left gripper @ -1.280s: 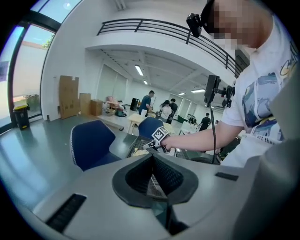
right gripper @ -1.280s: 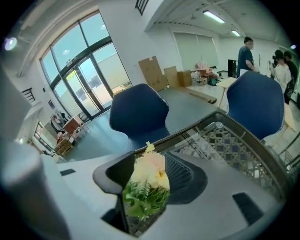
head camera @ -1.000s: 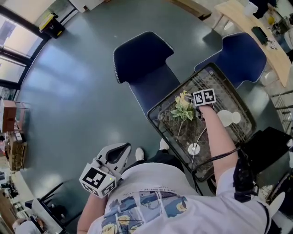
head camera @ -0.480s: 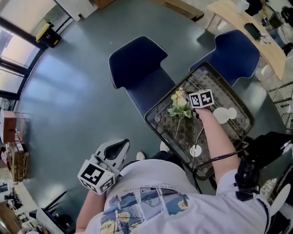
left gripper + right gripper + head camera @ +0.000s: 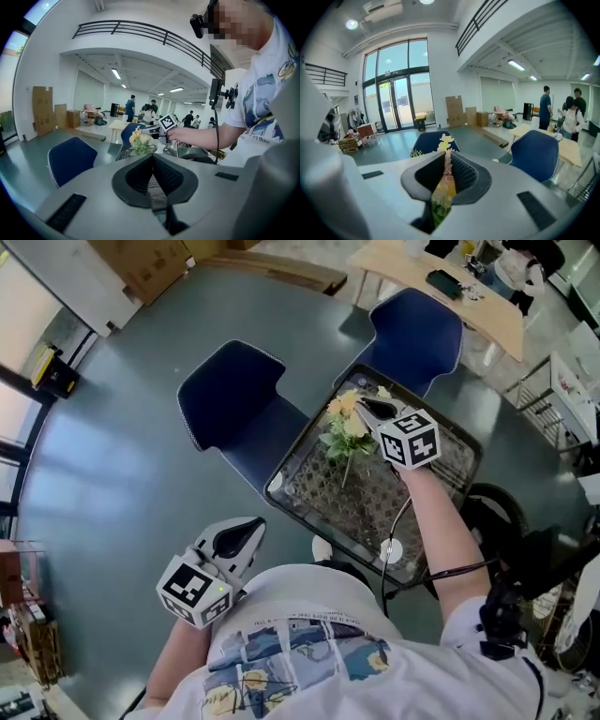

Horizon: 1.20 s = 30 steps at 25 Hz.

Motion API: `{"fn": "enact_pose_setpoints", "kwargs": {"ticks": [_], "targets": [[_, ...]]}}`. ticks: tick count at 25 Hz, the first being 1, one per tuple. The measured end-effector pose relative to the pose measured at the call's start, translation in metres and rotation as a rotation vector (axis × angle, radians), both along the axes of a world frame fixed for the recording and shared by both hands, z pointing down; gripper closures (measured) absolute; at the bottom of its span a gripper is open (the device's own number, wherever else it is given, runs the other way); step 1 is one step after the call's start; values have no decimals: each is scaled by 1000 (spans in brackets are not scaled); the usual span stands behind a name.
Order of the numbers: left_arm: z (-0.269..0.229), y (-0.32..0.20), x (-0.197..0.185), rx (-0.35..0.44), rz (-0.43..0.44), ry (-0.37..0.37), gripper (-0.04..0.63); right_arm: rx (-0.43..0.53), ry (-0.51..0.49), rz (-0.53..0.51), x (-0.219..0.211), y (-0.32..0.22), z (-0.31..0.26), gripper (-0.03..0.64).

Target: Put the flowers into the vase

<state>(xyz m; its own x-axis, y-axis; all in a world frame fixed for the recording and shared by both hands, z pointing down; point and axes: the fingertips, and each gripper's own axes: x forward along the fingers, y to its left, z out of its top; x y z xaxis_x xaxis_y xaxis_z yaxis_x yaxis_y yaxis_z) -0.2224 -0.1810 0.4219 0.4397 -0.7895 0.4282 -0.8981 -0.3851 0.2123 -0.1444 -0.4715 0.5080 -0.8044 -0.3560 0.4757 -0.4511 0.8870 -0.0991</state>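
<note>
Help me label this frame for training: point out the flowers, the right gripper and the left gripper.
flowers [image 5: 343, 426]: head view, on the yellow blooms.
right gripper [image 5: 367, 411]: head view, between its jaw tips, at the flowers.
left gripper [image 5: 251, 527]: head view, between its jaw tips.

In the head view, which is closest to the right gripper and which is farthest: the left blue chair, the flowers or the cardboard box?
1. The flowers: held in the jaws of the right gripper.
2. The left blue chair: off to the left, lower down.
3. The cardboard box: far away at the top left.
</note>
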Motion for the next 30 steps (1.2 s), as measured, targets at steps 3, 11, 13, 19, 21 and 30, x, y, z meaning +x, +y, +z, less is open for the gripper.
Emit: {"fn": "enact_pose_setpoints", "kwargs": {"ticks": [3, 11, 13, 19, 21, 30], "targets": [[-3, -4, 22, 15, 70, 24, 586, 120, -37, 61, 35, 1, -56, 575], [5, -4, 38, 55, 208, 88, 586, 377, -36, 241, 106, 4, -147, 575], [-2, -8, 60, 60, 223, 92, 586, 413, -26, 284, 143, -3, -165, 575], [-10, -21, 99, 66, 244, 101, 586, 517, 10, 372, 208, -31, -191, 575], [-7, -22, 104, 63, 247, 97, 586, 541, 15, 387, 215, -37, -189, 575], [3, -27, 96, 45, 224, 79, 586, 597, 39, 426, 220, -57, -134, 575]]}}
